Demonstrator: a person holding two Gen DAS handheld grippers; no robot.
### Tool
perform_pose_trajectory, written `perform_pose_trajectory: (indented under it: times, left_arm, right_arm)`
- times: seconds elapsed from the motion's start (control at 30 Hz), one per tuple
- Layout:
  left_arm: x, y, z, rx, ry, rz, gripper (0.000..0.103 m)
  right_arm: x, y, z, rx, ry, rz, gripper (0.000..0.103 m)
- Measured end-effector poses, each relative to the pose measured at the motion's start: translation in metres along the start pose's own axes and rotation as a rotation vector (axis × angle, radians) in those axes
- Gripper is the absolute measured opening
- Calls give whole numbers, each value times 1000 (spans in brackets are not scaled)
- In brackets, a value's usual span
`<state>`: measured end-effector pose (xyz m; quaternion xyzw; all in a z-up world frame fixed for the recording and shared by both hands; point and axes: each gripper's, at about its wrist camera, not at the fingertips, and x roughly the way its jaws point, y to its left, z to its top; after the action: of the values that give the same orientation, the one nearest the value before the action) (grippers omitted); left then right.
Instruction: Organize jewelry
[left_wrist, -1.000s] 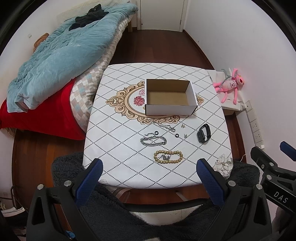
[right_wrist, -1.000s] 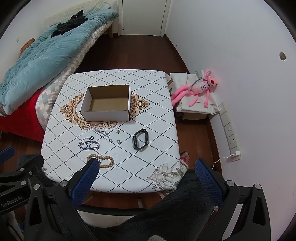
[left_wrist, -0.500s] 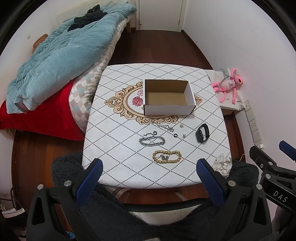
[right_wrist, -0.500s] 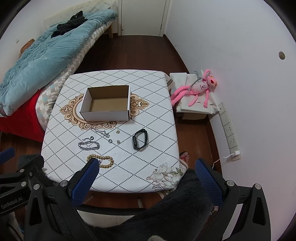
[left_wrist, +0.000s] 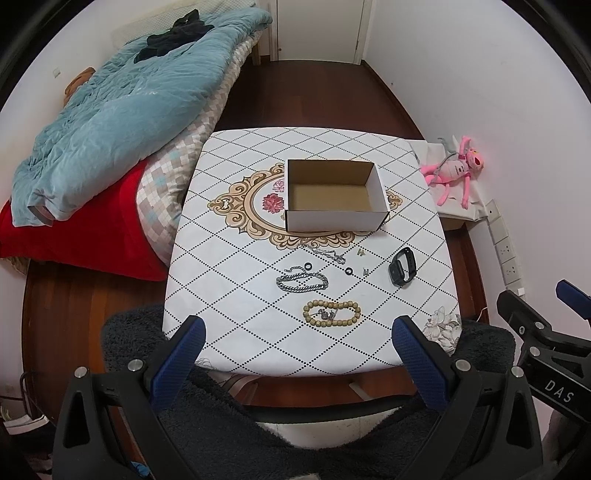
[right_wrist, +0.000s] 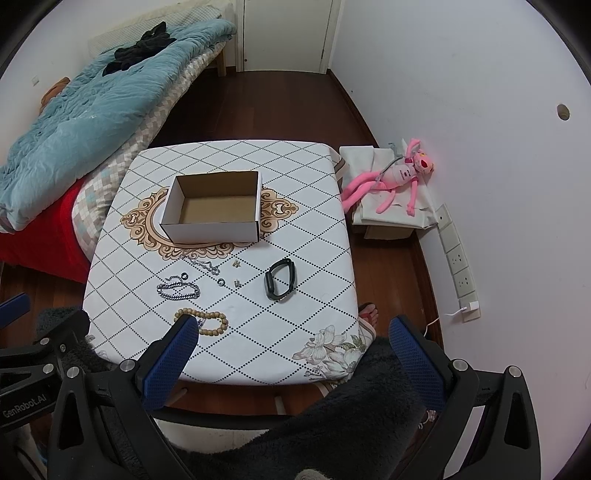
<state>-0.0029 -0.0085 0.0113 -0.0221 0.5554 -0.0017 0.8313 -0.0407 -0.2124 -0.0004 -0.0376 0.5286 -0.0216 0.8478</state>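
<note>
An empty white cardboard box (left_wrist: 334, 195) (right_wrist: 212, 208) stands mid-table. In front of it lie a thin silver chain (left_wrist: 325, 253) (right_wrist: 205, 264), a heavy silver chain bracelet (left_wrist: 301, 282) (right_wrist: 179, 290), a wooden bead bracelet (left_wrist: 331, 314) (right_wrist: 210, 323), two small black rings (left_wrist: 307, 266) (left_wrist: 348, 271), small earrings (left_wrist: 363, 262) (right_wrist: 236, 273) and a black smart band (left_wrist: 402, 266) (right_wrist: 279, 283). My left gripper (left_wrist: 295, 350) hovers open above the table's near edge. My right gripper (right_wrist: 291, 350) is open too, over the near right corner. Both hold nothing.
The table wears a white diamond-patterned cloth (left_wrist: 240, 295). A bed with a teal duvet (left_wrist: 122, 107) flanks the left side. A pink plush toy (right_wrist: 399, 177) lies on a bag by the right wall. Dark fuzzy fabric (right_wrist: 332, 424) sits below the grippers.
Both views shifted only slightly; the table objects stay where they were. Both grippers stay open.
</note>
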Motion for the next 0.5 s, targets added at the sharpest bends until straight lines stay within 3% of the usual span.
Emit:
perform_pose_trajectory:
  times: [0.5]
  left_arm:
    - [10, -2, 5, 1, -14, -11, 103]
  right_arm:
    - [2, -6, 2, 28, -3, 6, 103]
